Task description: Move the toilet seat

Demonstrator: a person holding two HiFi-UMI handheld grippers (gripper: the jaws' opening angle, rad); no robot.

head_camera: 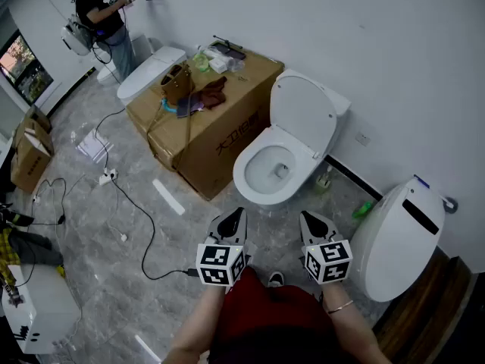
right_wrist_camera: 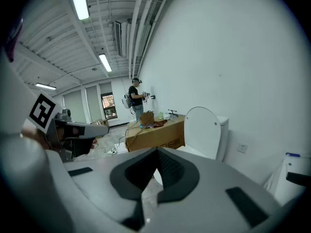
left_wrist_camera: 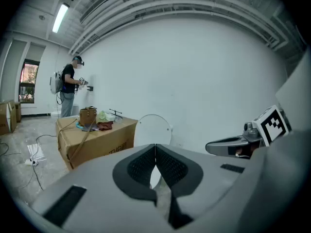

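Toilet seat [head_camera: 244, 180], as far as I can tell, lies flat on the bowl of the middle toilet, with the lid [head_camera: 303, 116] tipped up against the tank behind it. I hold both grippers side by side just in front of that bowl, pointing toward it and touching nothing. My left gripper [head_camera: 235, 217] has its jaws pressed together, with nothing between them. My right gripper [head_camera: 311, 220] is closed the same way and is also empty.

In the left gripper view the raised lid shows just above the closed pads [left_wrist_camera: 146, 166]. A large cardboard box [head_camera: 204, 127] stands just left of the toilet, carrying a brown bag [head_camera: 176, 83] and some small items. Another white toilet [head_camera: 398, 237] with its cover down sits to the right. A person [head_camera: 102, 17] stands at the far wall, and cables [head_camera: 144, 226] trail across the grey floor.
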